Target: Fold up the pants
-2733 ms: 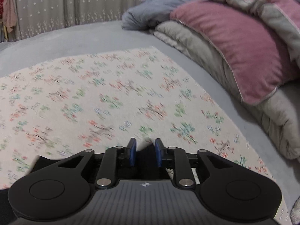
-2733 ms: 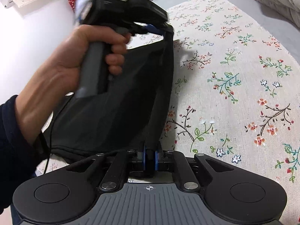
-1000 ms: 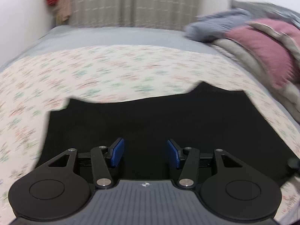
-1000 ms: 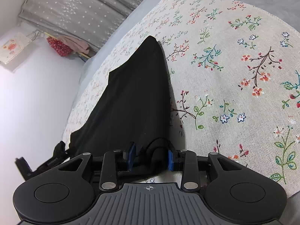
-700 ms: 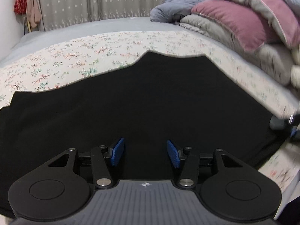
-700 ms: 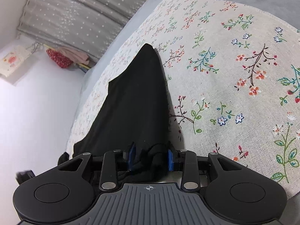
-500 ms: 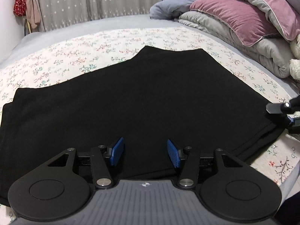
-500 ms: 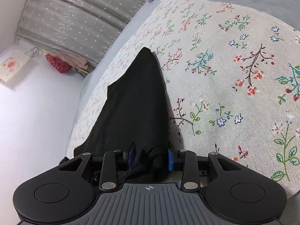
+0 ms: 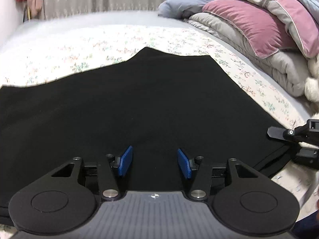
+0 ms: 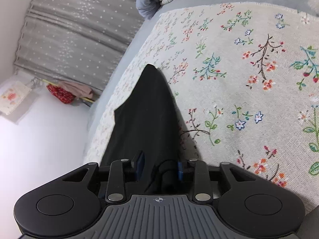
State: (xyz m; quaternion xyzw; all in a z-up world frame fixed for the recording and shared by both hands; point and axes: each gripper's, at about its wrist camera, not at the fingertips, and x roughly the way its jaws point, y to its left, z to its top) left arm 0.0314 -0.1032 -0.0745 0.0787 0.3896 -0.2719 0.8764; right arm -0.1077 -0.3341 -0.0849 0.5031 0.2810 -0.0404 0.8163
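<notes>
Since the earlier frames the black pants (image 9: 139, 107) had gone from hanging between both grippers to lying spread flat on the floral cloth (image 10: 249, 83) over the bed. The left gripper (image 9: 155, 163) hovered over the near edge, jaws spread, nothing between them. The right gripper (image 10: 159, 167) sat at the pants' right corner, jaws closing with a bunch of black fabric between the pads. Risk: that bunched corner could get dragged and wrinkle the flat layer, or the grip could take only one layer and skew the fold.
</notes>
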